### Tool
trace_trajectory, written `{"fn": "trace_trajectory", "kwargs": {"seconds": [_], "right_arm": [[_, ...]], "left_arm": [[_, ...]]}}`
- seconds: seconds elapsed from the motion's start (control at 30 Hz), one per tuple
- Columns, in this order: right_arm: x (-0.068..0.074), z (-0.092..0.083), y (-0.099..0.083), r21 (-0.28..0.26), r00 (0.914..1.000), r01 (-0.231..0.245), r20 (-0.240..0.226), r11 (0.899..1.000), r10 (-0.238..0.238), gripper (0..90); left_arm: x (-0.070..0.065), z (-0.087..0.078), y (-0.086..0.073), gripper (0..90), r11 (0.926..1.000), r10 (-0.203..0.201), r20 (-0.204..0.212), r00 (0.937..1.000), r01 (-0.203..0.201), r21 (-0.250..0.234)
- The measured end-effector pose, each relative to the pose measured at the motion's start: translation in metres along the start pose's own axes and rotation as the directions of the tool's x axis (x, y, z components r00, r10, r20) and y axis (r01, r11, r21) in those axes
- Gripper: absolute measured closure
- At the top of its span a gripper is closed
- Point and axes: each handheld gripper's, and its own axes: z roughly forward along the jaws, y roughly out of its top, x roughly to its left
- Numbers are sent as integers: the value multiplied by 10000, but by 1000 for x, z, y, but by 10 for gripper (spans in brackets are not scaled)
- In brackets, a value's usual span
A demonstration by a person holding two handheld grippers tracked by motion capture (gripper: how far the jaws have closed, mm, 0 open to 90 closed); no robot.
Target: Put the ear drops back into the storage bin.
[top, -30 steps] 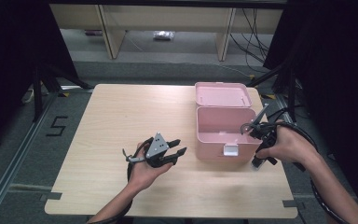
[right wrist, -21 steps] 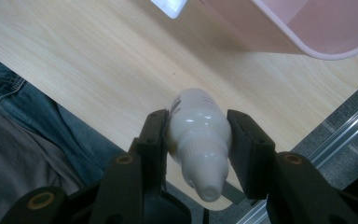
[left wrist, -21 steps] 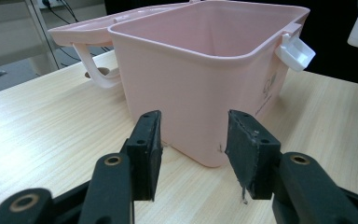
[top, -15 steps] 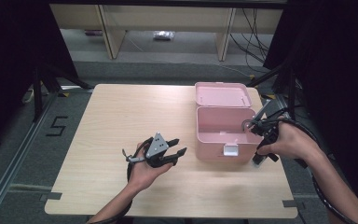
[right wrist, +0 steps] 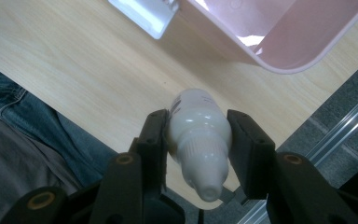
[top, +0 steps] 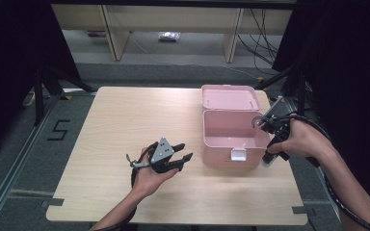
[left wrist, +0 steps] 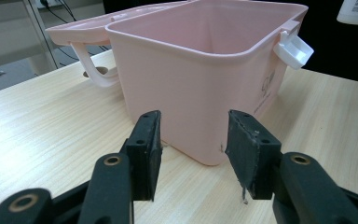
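Note:
A pink plastic box [top: 231,139] stands on the table [top: 125,120] with its lid [top: 230,97] thrown back and a white latch [top: 239,155] on the near wall; its inside looks empty. My left gripper [top: 187,150] lies sideways in the hand just left of the box and points at it. Its jaws have just been opening and now stand open with nothing between them. From the left gripper [left wrist: 193,154] view, the box [left wrist: 200,84] sits close ahead. My right gripper [right wrist: 196,140] is shut on a small white bottle [right wrist: 198,135], held near the box's right front corner [top: 266,161].
The table's right edge and the floor rail [right wrist: 335,135] lie just under the bottle. The person's jeans [right wrist: 18,121] are below the near edge. Shelving legs [top: 231,33] and cables stand beyond the far edge. Bare wood stretches left of the box.
The right hand with the bottle has shifted slightly away from the near edge, along the box's right wall. The left hand has stayed in place.

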Motion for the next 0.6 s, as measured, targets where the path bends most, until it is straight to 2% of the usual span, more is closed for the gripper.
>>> {"fn": "trace_trajectory", "kwargs": {"seconds": [0.07,0.1,0.17,0.2,0.23,0.27,0.33,0.37,0.4,0.43,0.5,0.53,0.6], "right_arm": [[0,-2,1,27,10000,-88,-5,10000,88,608],[-3,-2,2,-60,9999,106,0,9999,-106,608],[-1,-4,3,-11,9998,-215,-46,9998,215,608],[-3,-5,4,33,9998,-214,11,9998,214,608],[-5,-6,5,-105,10000,-6,28,9999,6,608],[-5,-7,6,-111,9998,-188,-29,9998,188,608],[-7,-8,7,-120,9999,-124,87,9999,125,608],[-6,-9,7,-76,9995,-305,48,9995,305,608],[-9,-9,8,-186,9999,-79,77,9998,81,608],[-7,-11,9,-96,9993,-363,26,9993,363,608],[-11,-12,11,-253,10000,-31,83,9997,33,608],[-8,-13,11,-124,9983,-565,-165,9983,563,608],[-11,-14,13,-281,9995,-276,-147,9992,272,608]], "left_arm": [[0,0,0,547,10000,5,8,10000,-5,2],[0,0,0,547,10000,0,12,10000,0,5],[0,0,0,547,10000,-5,13,10000,5,12],[0,0,-1,547,10000,-6,13,10000,6,14],[0,0,-1,546,10000,-5,18,10000,5,13],[0,0,-1,547,10000,13,21,10000,-13,26],[0,0,-1,547,10000,10,26,10000,-10,23],[0,0,-1,547,10000,15,25,10000,-15,27],[0,0,-1,547,10000,4,23,10000,-4,25],[0,0,-1,547,10000,2,19,10000,-2,26],[0,0,-1,547,10000,8,18,10000,-8,30],[0,0,-1,547,10000,4,16,10000,-4,31],[0,0,-1,547,10000,4,4,10000,-4,50]]}}
